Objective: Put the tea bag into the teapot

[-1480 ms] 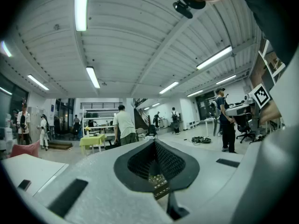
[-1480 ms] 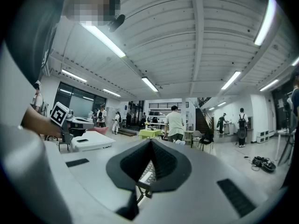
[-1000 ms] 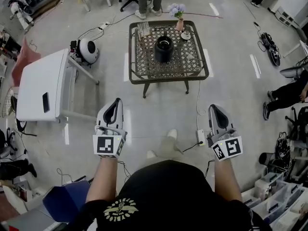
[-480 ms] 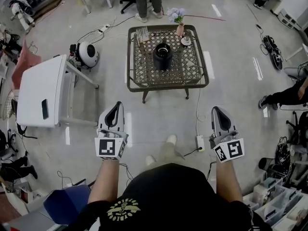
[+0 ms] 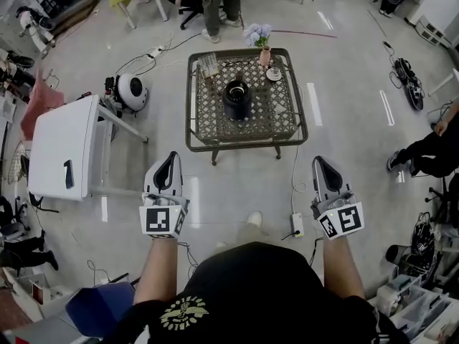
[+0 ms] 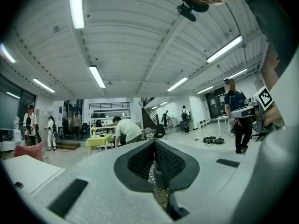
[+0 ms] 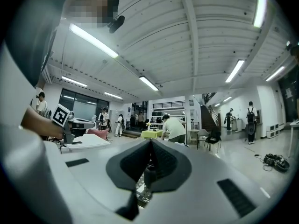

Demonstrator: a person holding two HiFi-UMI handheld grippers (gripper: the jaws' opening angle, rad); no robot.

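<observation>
nearest the body, left gripper (image 5: 172, 159): clenched, pads pressed together, nothing between them; held level over bare floor.
right gripper (image 5: 318, 162): clenched as well, empty and level, well apart from its partner.
power strip (image 5: 297, 224): lies on the floor with its cable just ahead of the feet. worth minding on the way in.
step in hand: i read this as the approach. both tools are well short of the table (image 5: 244, 143) and nothing is picked up yet.
doing it well: come in square to the near edge and stop close enough that neither arm overreaches. release one pair of jaws before reaching, and keep the other free to steady the pot.
teapot (image 5: 237, 99): dark, squat and rounded, upright near the middle of the lattice top. from above it shows a pale ring round a dark centre; open mouth or lid, i can't tell.
tea bag: too small to pick out. the pale holder (image 5: 209, 64) at the far left corner is my guess for where it waits.
far edge: cup and saucer (image 5: 274, 74) and a vase of flowers (image 5: 262, 41) stand beyond the pot. a wide swing could clip them.
</observation>
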